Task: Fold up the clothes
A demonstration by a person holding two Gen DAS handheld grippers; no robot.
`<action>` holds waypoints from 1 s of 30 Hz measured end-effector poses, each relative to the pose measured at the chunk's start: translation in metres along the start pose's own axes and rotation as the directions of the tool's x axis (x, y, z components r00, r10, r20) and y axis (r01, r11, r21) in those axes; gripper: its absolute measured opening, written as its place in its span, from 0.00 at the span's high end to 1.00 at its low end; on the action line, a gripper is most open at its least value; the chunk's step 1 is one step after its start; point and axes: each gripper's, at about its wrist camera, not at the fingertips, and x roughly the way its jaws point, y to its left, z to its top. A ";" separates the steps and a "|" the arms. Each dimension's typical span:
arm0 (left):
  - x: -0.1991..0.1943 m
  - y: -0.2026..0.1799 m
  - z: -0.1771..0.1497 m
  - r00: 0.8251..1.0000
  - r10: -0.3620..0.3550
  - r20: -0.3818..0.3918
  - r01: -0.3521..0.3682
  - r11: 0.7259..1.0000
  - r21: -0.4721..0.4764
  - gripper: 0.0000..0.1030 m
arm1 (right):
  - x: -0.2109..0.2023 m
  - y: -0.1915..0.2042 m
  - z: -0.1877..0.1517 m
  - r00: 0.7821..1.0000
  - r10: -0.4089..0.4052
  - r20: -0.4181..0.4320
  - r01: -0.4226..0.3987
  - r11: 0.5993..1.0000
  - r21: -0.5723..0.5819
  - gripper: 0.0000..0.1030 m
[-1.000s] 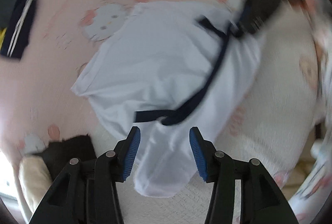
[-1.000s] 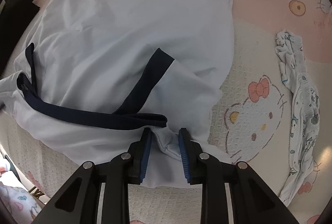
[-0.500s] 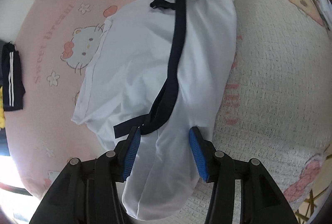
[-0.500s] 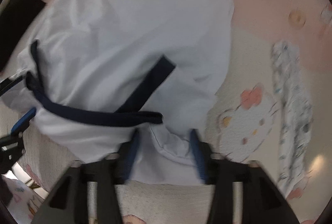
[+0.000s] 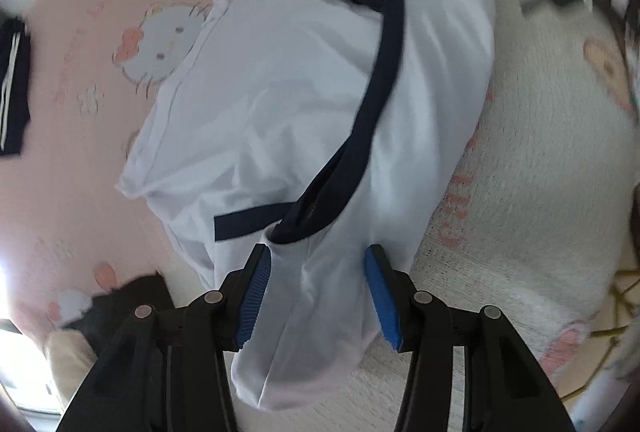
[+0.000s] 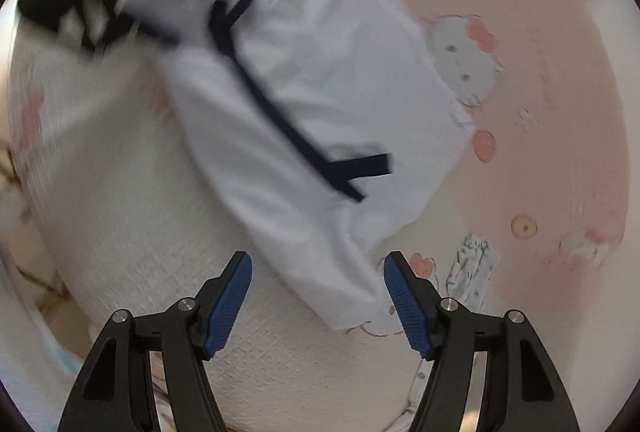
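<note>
A white shirt [image 5: 300, 92] with navy trim [image 5: 384, 72] lies crumpled on the bed, half on the pink sheet and half on the white knit blanket. My left gripper [image 5: 318, 288] stands half open over the shirt's near end. Fabric fills the gap between its blue pads and runs on beneath them, and I see no pinch. In the right wrist view the shirt [image 6: 340, 80] lies ahead, blurred. My right gripper [image 6: 318, 296] has its jaws opening wide. One loose shirt corner lies between its fingers, touching neither pad.
A pink cartoon-cat sheet [image 5: 60, 192] and a white knit blanket [image 5: 540, 192] cover the bed. A dark garment with white stripes [image 5: 14, 84] lies at the far left. A small patterned cloth [image 6: 472, 264] lies by my right fingers. Something black [image 5: 128, 300] sits beside the left gripper.
My right gripper was shut on a fold of the shirt and has let go, opened wide, rolled and pulled back. The shirt now lies stretched lengthwise. My left gripper has kept its place and width.
</note>
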 end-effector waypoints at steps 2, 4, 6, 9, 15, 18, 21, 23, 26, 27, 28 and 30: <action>-0.008 0.006 -0.003 0.999 -0.039 -0.021 0.038 0.999 -0.009 0.56 | 0.009 0.009 -0.002 0.999 -0.035 -0.002 0.035 0.997 -0.070 0.34; -0.018 0.004 -0.010 0.999 -0.043 -0.017 0.043 0.999 0.023 0.56 | 0.016 0.015 -0.003 0.998 -0.064 0.001 0.063 0.990 -0.126 0.34; -0.026 -0.001 -0.018 1.000 -0.015 -0.010 0.015 0.997 0.073 0.55 | 0.020 0.021 -0.003 0.996 -0.085 0.007 0.085 0.982 -0.169 0.34; -0.024 -0.017 -0.030 0.998 0.063 -0.008 -0.060 0.982 0.176 0.45 | 0.023 0.027 -0.004 0.995 -0.104 0.011 0.103 0.971 -0.216 0.34; 0.004 -0.051 -0.048 0.972 0.233 0.020 -0.222 0.892 0.394 0.44 | 0.028 0.028 -0.009 0.990 -0.137 -0.022 0.128 0.963 -0.237 0.34; 0.007 -0.060 -0.050 0.955 0.288 0.074 -0.291 0.852 0.435 0.41 | 0.029 0.025 -0.007 0.992 -0.126 -0.023 0.118 0.968 -0.220 0.34; 0.010 -0.060 -0.047 0.940 0.327 0.099 -0.336 0.835 0.435 0.29 | 0.031 0.021 -0.003 0.993 -0.119 -0.015 0.113 0.971 -0.211 0.34; 0.011 -0.057 -0.045 0.933 0.339 0.118 -0.356 0.832 0.426 0.21 | 0.034 0.016 0.001 0.993 -0.117 -0.008 0.113 0.976 -0.186 0.34; 0.013 -0.052 -0.042 0.935 0.334 0.122 -0.354 0.837 0.418 0.17 | 0.042 0.004 0.010 0.993 -0.115 -0.011 0.113 0.986 -0.126 0.34; 0.014 -0.050 -0.041 0.937 0.327 0.119 -0.346 0.843 0.412 0.17 | 0.044 0.001 0.012 0.994 -0.109 -0.015 0.107 0.987 -0.119 0.34; 0.013 -0.048 -0.040 0.939 0.323 0.118 -0.342 0.849 0.403 0.17 | 0.040 0.002 0.012 0.994 -0.112 -0.012 0.109 0.987 -0.119 0.34; 0.013 -0.045 -0.041 0.938 0.323 0.129 -0.347 0.850 0.397 0.20 | 0.041 0.007 0.009 0.991 -0.135 0.011 0.135 0.980 -0.144 0.34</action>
